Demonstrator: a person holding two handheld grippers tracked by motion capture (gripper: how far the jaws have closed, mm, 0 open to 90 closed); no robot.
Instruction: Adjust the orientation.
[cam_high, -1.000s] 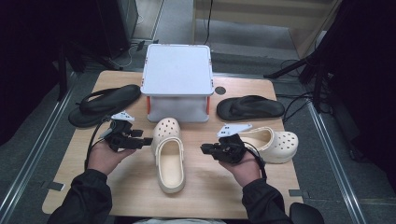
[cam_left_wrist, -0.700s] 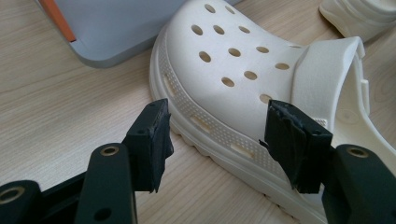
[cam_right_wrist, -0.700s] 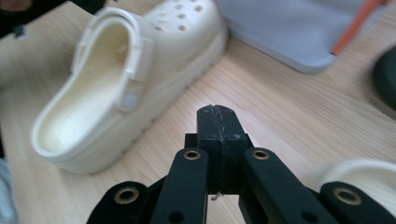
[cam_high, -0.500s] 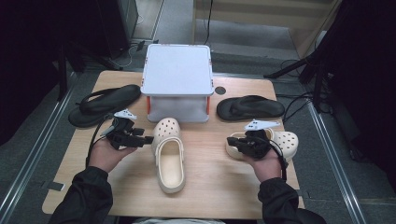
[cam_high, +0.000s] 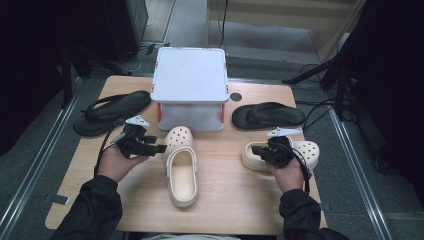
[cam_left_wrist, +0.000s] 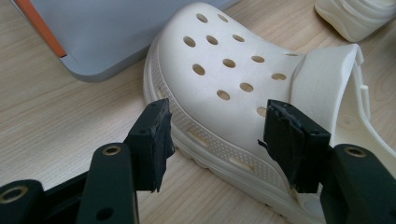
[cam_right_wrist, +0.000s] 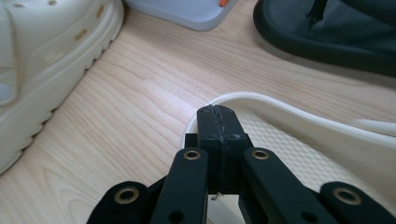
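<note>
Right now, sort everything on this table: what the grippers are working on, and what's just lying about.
In hand:
- cream clog at centre, between the open left gripper's jaws
- cream clog on the right, with the shut right gripper at its heel rim

Lying about:
- black sandal on the left
- black sandal on the right
- grey lidded box

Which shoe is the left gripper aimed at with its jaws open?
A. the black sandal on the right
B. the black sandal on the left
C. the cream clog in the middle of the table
C: in the left gripper view, the left gripper points at the cream clog, jaws apart.
</note>
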